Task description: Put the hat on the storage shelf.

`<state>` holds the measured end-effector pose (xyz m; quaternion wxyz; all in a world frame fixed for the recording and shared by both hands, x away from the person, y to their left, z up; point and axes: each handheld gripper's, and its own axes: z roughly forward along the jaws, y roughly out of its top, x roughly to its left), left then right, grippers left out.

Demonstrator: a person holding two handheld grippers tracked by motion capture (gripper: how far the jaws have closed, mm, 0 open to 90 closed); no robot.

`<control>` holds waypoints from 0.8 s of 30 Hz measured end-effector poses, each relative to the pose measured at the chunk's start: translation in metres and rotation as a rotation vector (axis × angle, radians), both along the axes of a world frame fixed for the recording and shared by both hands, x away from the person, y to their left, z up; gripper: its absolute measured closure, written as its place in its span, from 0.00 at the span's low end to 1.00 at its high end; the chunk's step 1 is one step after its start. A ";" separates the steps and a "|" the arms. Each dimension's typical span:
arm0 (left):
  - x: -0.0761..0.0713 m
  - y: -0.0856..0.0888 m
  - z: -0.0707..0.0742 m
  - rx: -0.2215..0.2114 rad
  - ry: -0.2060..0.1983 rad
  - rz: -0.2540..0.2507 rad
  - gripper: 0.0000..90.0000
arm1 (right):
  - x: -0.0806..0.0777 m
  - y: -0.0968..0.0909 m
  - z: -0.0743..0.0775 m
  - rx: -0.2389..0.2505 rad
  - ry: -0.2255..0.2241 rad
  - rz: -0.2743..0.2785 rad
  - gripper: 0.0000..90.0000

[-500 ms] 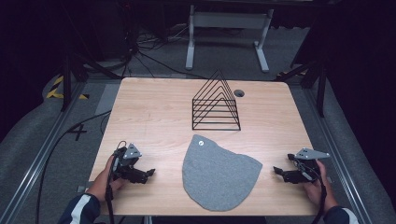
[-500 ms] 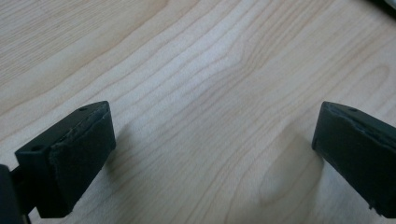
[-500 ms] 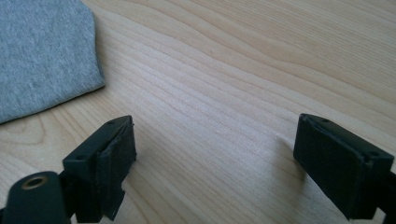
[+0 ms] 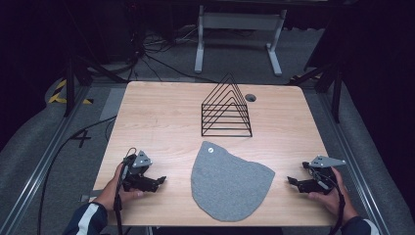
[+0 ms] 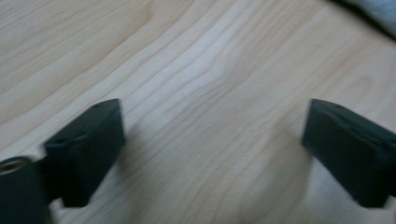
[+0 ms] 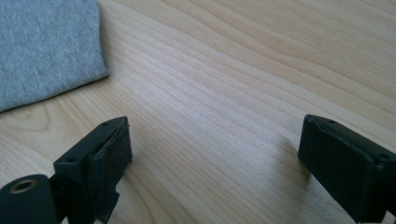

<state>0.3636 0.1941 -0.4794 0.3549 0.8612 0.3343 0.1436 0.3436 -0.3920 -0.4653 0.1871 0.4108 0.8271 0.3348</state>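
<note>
A grey cloth (image 4: 230,183) lies flat on the wooden table (image 4: 161,117) near its front edge, with a small white tag at its far tip. My left gripper (image 4: 160,182) rests low on the table to the cloth's left, jaws wide apart and pointing toward it, nothing between them. My right gripper (image 4: 290,183) sits to the cloth's right, also open and empty, pointing at the cloth. In the right gripper view the cloth (image 6: 46,46) lies at the upper left, beyond the open gripper (image 6: 215,154). The left gripper (image 5: 212,144) shows bare wood between its jaws.
A black wire rack (image 4: 226,108) of nested triangles stands at the middle back of the table, beyond the cloth. A round cable hole (image 4: 250,98) sits beside it. Cables and a metal stand's legs lie on the floor behind the table.
</note>
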 end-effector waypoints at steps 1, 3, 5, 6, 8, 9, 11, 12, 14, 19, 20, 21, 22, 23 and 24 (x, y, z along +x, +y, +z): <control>-0.001 -0.004 0.002 0.001 0.004 0.009 0.15 | 0.000 0.001 0.001 0.000 0.001 -0.001 0.22; -0.004 -0.011 0.006 0.032 0.020 -0.031 0.23 | -0.001 0.006 0.006 0.014 -0.014 0.026 0.32; -0.007 -0.017 0.010 0.031 0.015 -0.092 0.24 | -0.001 0.008 0.008 0.026 -0.022 0.042 0.38; -0.013 -0.031 0.015 -0.033 0.008 -0.173 0.24 | -0.004 0.020 0.017 0.035 -0.053 0.102 0.49; -0.017 -0.045 0.019 -0.036 -0.011 -0.199 0.27 | -0.004 0.026 0.021 0.026 -0.069 0.127 0.54; -0.020 -0.055 0.021 -0.045 -0.019 -0.219 0.29 | -0.004 0.036 0.026 0.022 -0.089 0.164 0.61; -0.027 -0.076 0.024 -0.055 -0.036 -0.276 0.32 | 0.001 0.053 0.029 0.017 -0.083 0.221 0.72; -0.032 -0.093 0.025 -0.047 -0.046 -0.321 0.32 | 0.002 0.060 0.029 0.006 -0.078 0.238 0.76; -0.041 -0.114 0.025 -0.038 -0.058 -0.385 0.33 | 0.008 0.081 0.027 -0.040 -0.063 0.300 0.84; -0.053 -0.153 0.018 0.020 -0.063 -0.479 0.36 | 0.020 0.110 0.018 -0.061 -0.050 0.362 0.93; -0.054 -0.157 0.016 0.060 -0.073 -0.487 0.37 | 0.021 0.113 0.016 -0.068 -0.045 0.363 0.94; -0.054 -0.157 0.016 0.060 -0.073 -0.487 0.39 | 0.022 0.116 0.015 -0.078 -0.041 0.368 0.94; -0.053 -0.159 0.011 0.056 -0.051 -0.491 0.40 | 0.023 0.118 0.013 -0.083 -0.031 0.370 0.94; -0.052 -0.157 0.012 0.056 -0.047 -0.486 0.41 | 0.023 0.119 0.012 -0.084 -0.022 0.377 0.93; -0.051 -0.155 0.012 0.067 -0.054 -0.474 0.40 | 0.022 0.119 0.010 -0.086 -0.021 0.379 0.93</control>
